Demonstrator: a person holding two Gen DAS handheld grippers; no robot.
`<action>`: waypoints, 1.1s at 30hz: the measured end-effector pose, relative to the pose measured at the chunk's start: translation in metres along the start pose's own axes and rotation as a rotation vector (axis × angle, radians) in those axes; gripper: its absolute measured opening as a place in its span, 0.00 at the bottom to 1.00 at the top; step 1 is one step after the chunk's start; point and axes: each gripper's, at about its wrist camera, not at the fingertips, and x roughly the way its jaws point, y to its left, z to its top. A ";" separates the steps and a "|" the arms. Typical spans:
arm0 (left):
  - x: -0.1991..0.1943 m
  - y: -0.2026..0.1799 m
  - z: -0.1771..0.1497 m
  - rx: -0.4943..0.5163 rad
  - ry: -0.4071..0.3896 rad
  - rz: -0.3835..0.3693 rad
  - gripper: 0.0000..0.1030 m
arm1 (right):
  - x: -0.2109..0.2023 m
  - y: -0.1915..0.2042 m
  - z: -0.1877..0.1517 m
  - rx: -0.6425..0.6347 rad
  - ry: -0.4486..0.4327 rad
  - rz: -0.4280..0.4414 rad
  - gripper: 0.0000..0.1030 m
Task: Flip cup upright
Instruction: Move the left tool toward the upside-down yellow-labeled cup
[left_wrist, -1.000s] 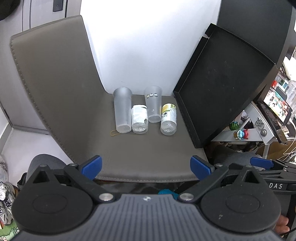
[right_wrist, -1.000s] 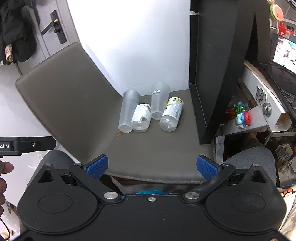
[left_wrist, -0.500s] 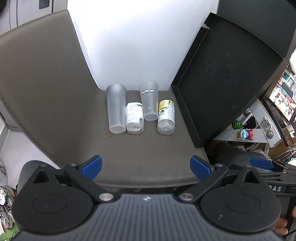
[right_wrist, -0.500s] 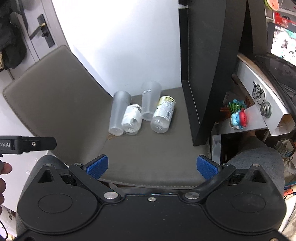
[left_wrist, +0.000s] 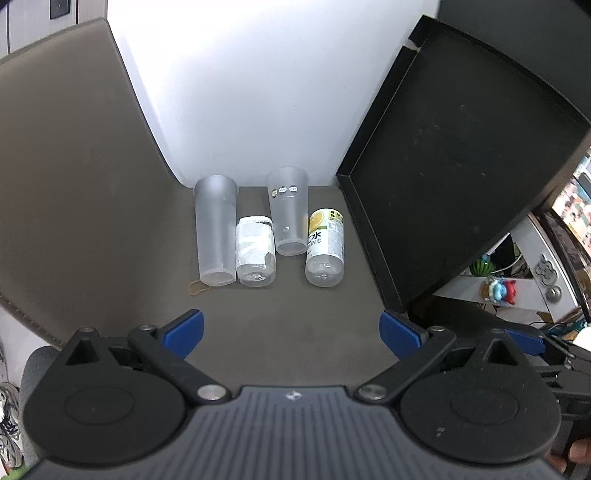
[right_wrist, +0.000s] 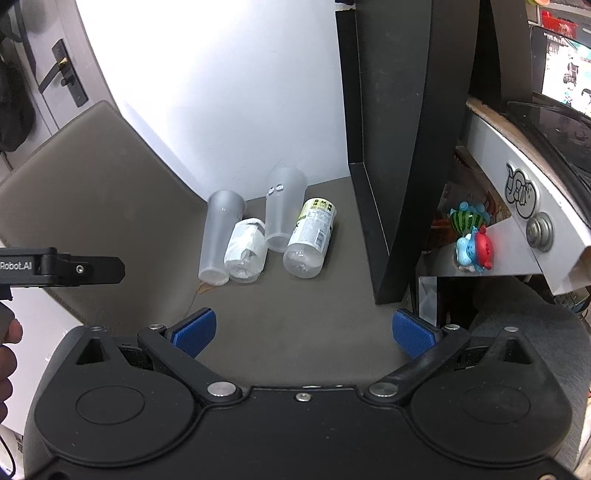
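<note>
- We are holding both claws, left gripper (left_wrist: 291, 334) and right gripper (right_wrist: 303, 334), spread wide and empty.
- The left frosted cup (left_wrist: 215, 230) is lying ahead, slightly left (base toward us), nearer our left claw.

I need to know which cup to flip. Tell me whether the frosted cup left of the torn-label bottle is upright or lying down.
Lying down. The frosted cup rests on its side on the grey mat, base toward the camera, alongside the torn-label bottle.
</note>
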 end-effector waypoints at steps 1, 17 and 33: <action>0.004 0.000 0.002 -0.003 0.004 -0.005 0.97 | 0.002 -0.001 0.001 0.004 -0.001 0.000 1.00; 0.084 -0.010 0.043 -0.006 0.091 -0.036 0.95 | 0.046 -0.011 0.018 0.090 0.011 -0.002 0.92; 0.170 -0.018 0.064 -0.007 0.203 -0.066 0.95 | 0.085 -0.027 0.029 0.169 0.005 -0.037 0.89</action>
